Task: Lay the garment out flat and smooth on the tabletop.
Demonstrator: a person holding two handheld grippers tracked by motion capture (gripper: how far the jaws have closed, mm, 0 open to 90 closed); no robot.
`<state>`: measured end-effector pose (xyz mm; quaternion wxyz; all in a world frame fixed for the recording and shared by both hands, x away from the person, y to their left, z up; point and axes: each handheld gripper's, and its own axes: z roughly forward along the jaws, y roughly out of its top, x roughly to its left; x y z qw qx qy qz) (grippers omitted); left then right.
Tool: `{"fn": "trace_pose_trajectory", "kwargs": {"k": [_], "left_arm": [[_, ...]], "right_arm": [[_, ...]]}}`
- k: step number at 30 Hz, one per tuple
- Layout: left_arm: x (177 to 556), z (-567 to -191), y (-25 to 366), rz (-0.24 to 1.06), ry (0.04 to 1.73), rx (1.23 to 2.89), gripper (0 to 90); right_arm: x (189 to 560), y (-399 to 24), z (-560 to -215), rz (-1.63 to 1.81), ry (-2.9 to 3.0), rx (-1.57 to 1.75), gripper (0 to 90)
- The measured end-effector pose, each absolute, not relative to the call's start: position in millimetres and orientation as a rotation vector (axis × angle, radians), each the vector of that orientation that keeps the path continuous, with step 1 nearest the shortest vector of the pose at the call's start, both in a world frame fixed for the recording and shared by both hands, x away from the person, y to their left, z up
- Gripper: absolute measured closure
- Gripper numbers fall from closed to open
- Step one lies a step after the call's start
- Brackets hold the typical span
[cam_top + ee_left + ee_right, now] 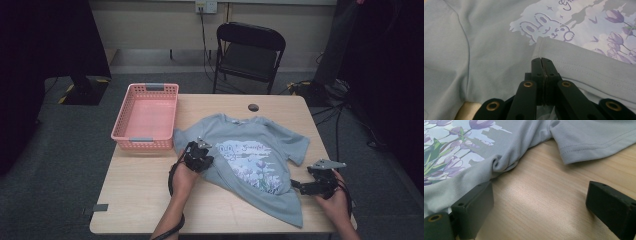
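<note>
1. Black jaws of the left gripper (541, 63) meet tip to tip, pinched on the folded-over hem of the light blue T-shirt (486, 50); cloth shows below them in the left gripper view, so the fabric seems caught, though how many layers I cannot tell.
2. In the high view this left gripper (199, 155) sits on the shirt's left edge, where a flap is already turned inward over the printed front.
3. Open-jawed, the right gripper (539, 202) rests on the wooden table (541, 185); one jaw lies just beside a bunched ridge of the shirt, the other stands well apart on bare wood, and nothing is pressed between them.
4. From above, the right gripper (320, 182) waits at the garment's lower right, near the bottom hem.
5. The T-shirt (250, 155) lies spread across the table's middle, with a pink basket (147, 117) just beside its left sleeve.
6. Risks, as I judge them:
   - A thin pinch may slip once the left hand lifts, dropping the fold.
   - With the right side unheld, pulling could drag the whole shirt and skew it.
   - Catching only the upper layer would open the flap rather than carry it.
   - The bunched ridge by the right jaw may crease into the next fold.
</note>
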<state>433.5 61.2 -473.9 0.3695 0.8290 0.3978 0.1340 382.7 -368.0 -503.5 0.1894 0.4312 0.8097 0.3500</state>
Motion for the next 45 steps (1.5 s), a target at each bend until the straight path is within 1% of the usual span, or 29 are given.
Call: {"fn": "trace_pose_trajectory", "kwargs": {"k": [16,28,35,45], "left_arm": [[410.0,-454.4,72.9,0.287,0.977,2.091,89.8],[385.9,-445.9,80.9,0.265,0.934,2.114,89.8],[370.2,-445.6,86.4,0.254,0.919,2.109,89.7],[350.3,-456.7,96.4,0.222,0.924,2.119,90.0]], "right_arm": [[382.5,-367.9,-503.5,0.984,2.276,1.214,6.6],[382.5,-367.9,-503.5,0.982,2.273,1.219,6.5],[382.3,-367.9,-503.5,0.981,2.271,1.221,6.6],[381.9,-367.7,-503.5,0.979,2.268,1.224,6.6]]}}
